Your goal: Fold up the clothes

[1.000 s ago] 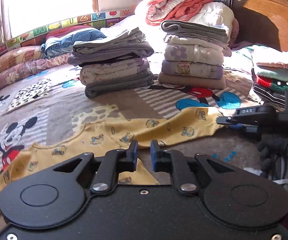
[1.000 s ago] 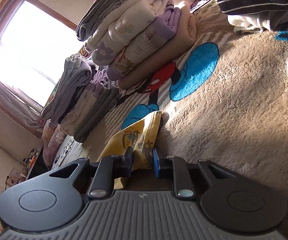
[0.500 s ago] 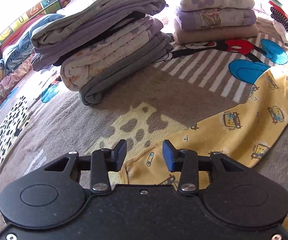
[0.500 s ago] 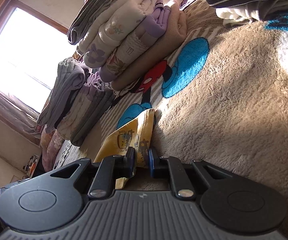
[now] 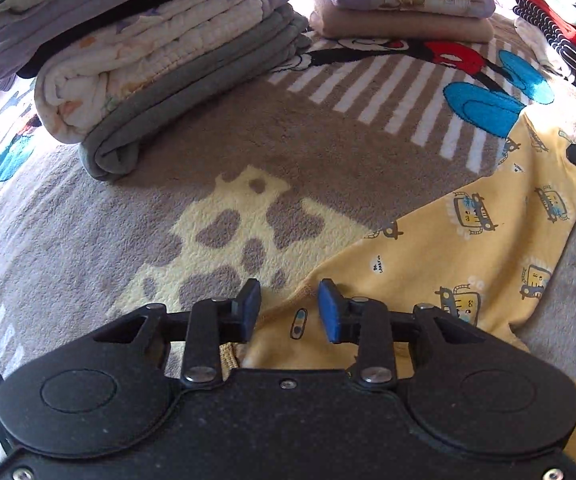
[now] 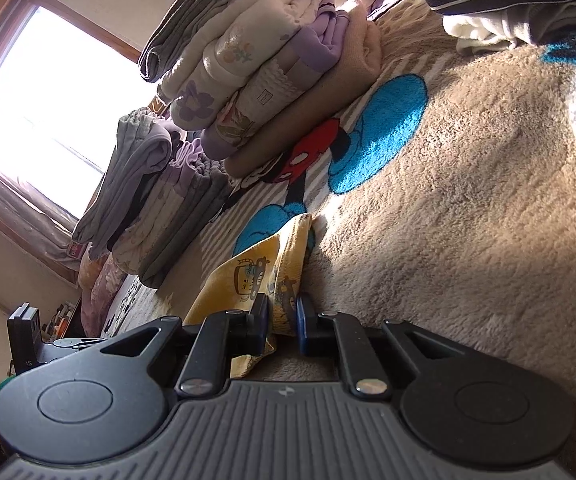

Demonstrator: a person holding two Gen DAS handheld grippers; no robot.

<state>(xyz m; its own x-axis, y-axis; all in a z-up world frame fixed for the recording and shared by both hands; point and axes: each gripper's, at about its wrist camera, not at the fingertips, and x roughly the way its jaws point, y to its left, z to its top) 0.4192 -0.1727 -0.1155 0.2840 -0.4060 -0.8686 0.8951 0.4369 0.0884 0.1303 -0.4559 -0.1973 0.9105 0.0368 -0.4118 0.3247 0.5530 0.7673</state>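
Yellow garment with the little car print lies flat on the cartoon blanket on the bed, stretched between the two grippers, in front of the folded stacks. Change since a second ago: left gripper has swung across the bed and dipped down from a wide look at the whole garment to one hem edge; its jaws sprang apart partway and are now closing, with the hem corner sitting between the blue pads, not yet clearly clamped. Right gripper has not budged, pinched tight on the opposite end of the garment, which bunches up between its fingers. Judgement: both ends are about to be secured, so a lift-and-fold looks next. Risk: left pads may catch only one layer of cloth or some blanket pile.
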